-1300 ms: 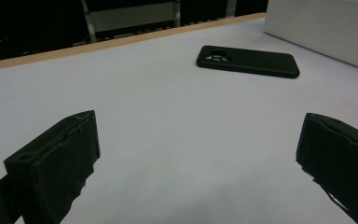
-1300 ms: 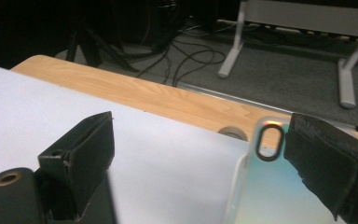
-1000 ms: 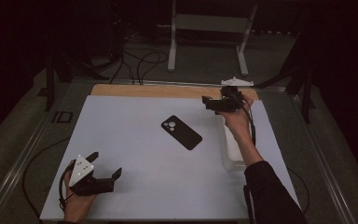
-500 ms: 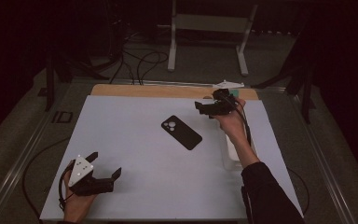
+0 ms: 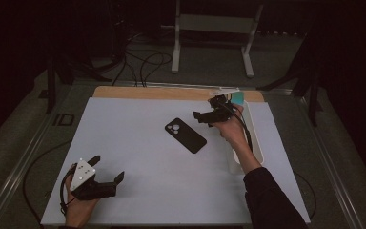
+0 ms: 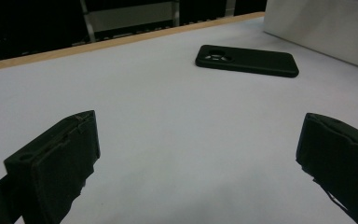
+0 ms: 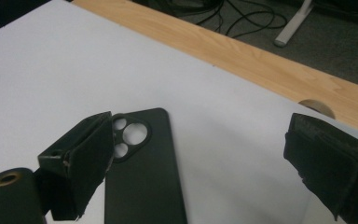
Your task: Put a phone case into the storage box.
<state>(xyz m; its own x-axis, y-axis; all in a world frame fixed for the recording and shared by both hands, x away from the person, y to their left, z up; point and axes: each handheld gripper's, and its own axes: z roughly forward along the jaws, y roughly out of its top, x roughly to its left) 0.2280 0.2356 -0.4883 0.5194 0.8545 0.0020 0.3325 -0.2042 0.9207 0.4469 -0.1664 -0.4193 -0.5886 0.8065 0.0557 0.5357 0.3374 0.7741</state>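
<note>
A black phone case (image 5: pixel 185 135) lies flat in the middle of the white table (image 5: pixel 138 157), its camera cutout toward the far side. It also appears in the left gripper view, case (image 6: pixel 247 60), far off, and close below in the right gripper view, case (image 7: pixel 142 172). My right gripper (image 5: pixel 201 117) hovers open just right of the case, jaws wide with nothing between them. My left gripper (image 5: pixel 107 171) rests open near the front left corner, far from the case, jaws empty.
A white tray (image 5: pixel 255 138) runs along the table's right side under the right forearm; its wall (image 6: pixel 326 28) shows in the left gripper view. A wooden strip (image 5: pixel 147 92) edges the far side. Cables and a stand (image 5: pixel 209 28) lie on the floor beyond.
The right gripper has moved left and toward the near side, from the far right corner to just beside the phone case. The left gripper has stayed put.
</note>
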